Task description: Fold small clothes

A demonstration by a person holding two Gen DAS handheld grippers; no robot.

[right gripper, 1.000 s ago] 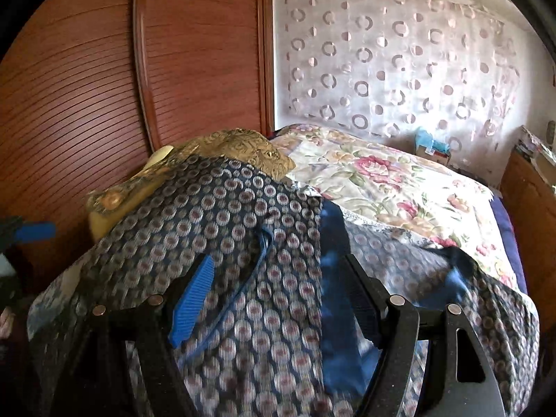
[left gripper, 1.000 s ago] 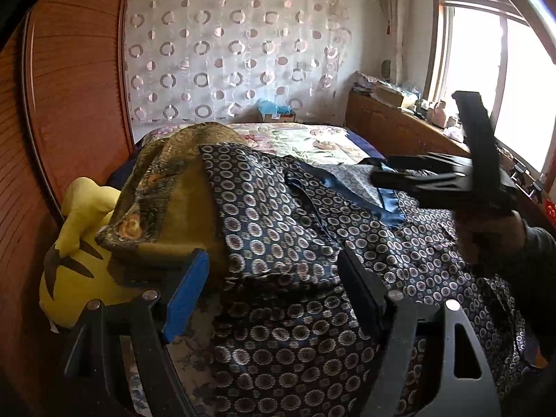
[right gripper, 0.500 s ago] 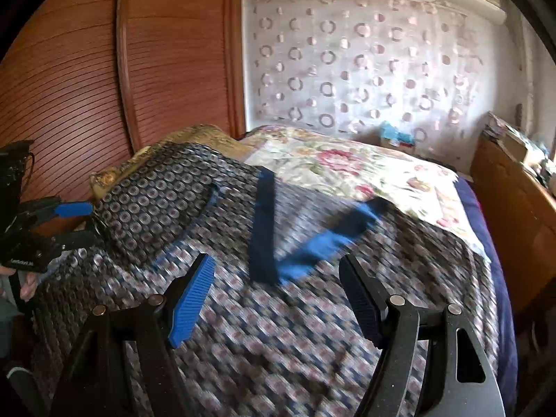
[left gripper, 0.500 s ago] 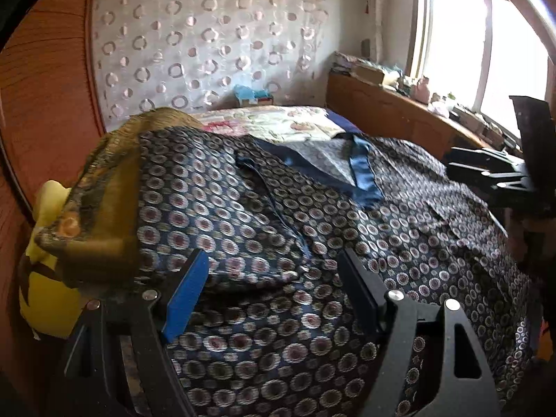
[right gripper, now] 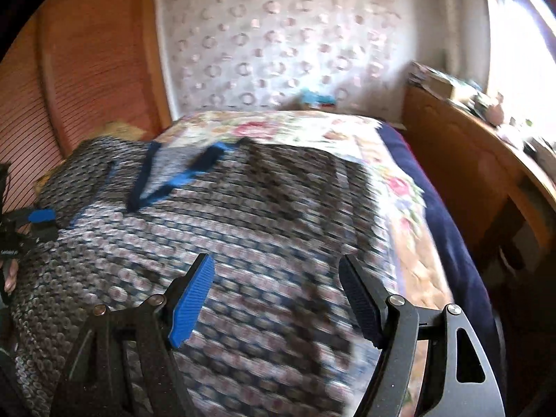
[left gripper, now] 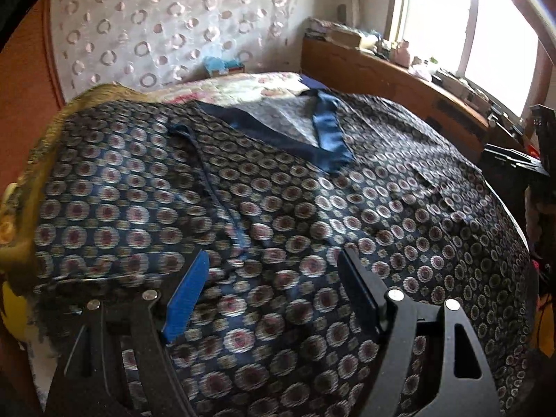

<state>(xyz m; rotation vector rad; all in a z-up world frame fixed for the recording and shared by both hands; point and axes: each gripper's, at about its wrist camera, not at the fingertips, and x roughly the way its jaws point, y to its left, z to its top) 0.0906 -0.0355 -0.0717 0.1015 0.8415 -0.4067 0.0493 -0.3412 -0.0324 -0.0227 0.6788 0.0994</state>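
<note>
A dark blue garment (left gripper: 278, 191) printed with round medallions lies spread across the bed, its blue collar band (left gripper: 326, 139) toward the far side. My left gripper (left gripper: 274, 253) hovers open over the garment's near left part, with nothing between its fingers. The right wrist view is motion-blurred; there the same garment (right gripper: 260, 215) and collar (right gripper: 180, 177) show. My right gripper (right gripper: 276, 259) is above the garment's right part, its jaws closing slightly but still wide, pinching no cloth. Each gripper shows at the edge of the other's view: the right gripper (left gripper: 521, 163), the left gripper (right gripper: 21, 226).
A floral bedsheet (right gripper: 278, 128) covers the bed beyond the garment. A gold fabric heap (left gripper: 52, 121) and a yellow plush toy (left gripper: 10, 312) lie at the left. A wooden wardrobe (right gripper: 87, 69) stands left, and a cluttered wooden ledge (left gripper: 382, 69) runs under the window at right.
The two grippers have drawn apart, the right sweeping far to the right. The garment, earlier bunched over the gold heap, now lies spread flatter. The left gripper has sunk closer to it.
</note>
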